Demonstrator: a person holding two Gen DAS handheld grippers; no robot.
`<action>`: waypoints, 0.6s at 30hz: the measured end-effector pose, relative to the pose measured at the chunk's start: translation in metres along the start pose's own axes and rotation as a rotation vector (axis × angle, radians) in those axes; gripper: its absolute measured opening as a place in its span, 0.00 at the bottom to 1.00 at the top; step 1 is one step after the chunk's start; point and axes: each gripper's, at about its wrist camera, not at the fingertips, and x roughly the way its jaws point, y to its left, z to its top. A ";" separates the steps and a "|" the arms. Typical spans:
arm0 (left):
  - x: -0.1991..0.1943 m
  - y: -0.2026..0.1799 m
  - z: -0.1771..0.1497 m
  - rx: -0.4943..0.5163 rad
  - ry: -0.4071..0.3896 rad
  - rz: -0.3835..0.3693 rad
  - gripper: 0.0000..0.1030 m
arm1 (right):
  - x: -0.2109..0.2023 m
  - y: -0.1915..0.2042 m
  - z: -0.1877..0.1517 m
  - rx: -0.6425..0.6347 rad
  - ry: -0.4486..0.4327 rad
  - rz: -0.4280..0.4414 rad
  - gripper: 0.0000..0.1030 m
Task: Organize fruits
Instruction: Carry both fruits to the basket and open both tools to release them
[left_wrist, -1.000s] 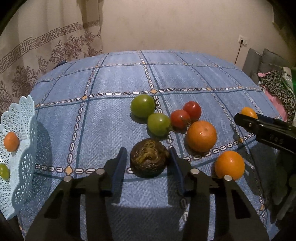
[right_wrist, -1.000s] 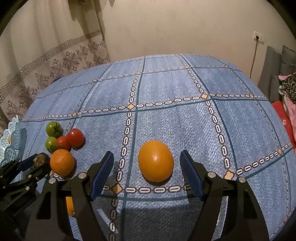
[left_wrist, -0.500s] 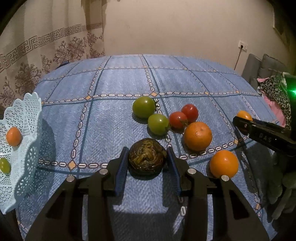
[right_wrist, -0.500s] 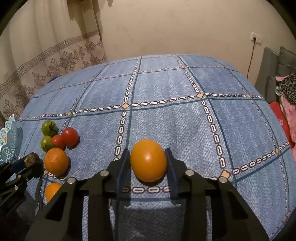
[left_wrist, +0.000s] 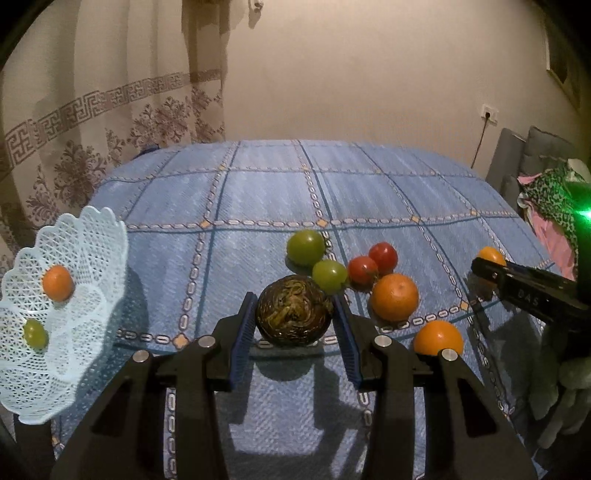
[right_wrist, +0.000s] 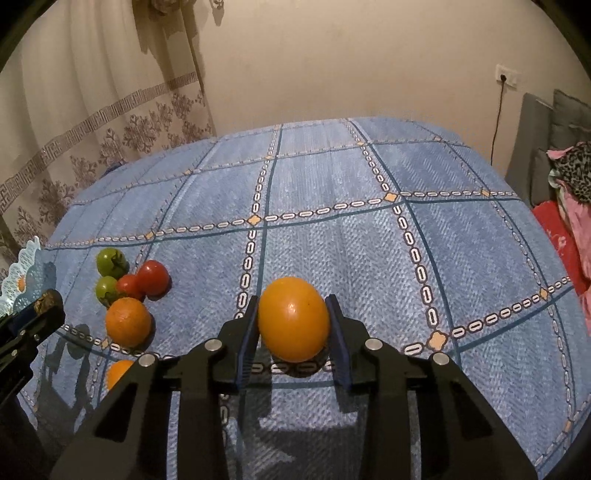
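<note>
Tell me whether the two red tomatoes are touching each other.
Touching. In the left wrist view the near tomato overlaps the far tomato with no cloth showing between them; the right wrist view shows the same.

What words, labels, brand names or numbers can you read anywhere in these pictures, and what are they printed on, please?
"BAS": faint embossed letters on the side of the right gripper as the left wrist view shows it; the reading is uncertain and any further letters are too dim to tell.
Nothing else legible: the fruits, the white basket, the blue tablecloth and the curtain carry only patterns, no writing.
</note>
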 end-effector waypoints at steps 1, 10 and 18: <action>-0.002 0.001 0.001 -0.001 -0.006 0.005 0.42 | -0.002 -0.002 0.000 0.002 -0.003 0.003 0.34; -0.022 0.017 0.007 -0.041 -0.072 0.064 0.42 | -0.020 0.002 -0.002 0.003 -0.032 0.017 0.34; -0.037 0.035 0.009 -0.082 -0.115 0.124 0.42 | -0.034 0.025 -0.003 -0.029 -0.047 0.050 0.34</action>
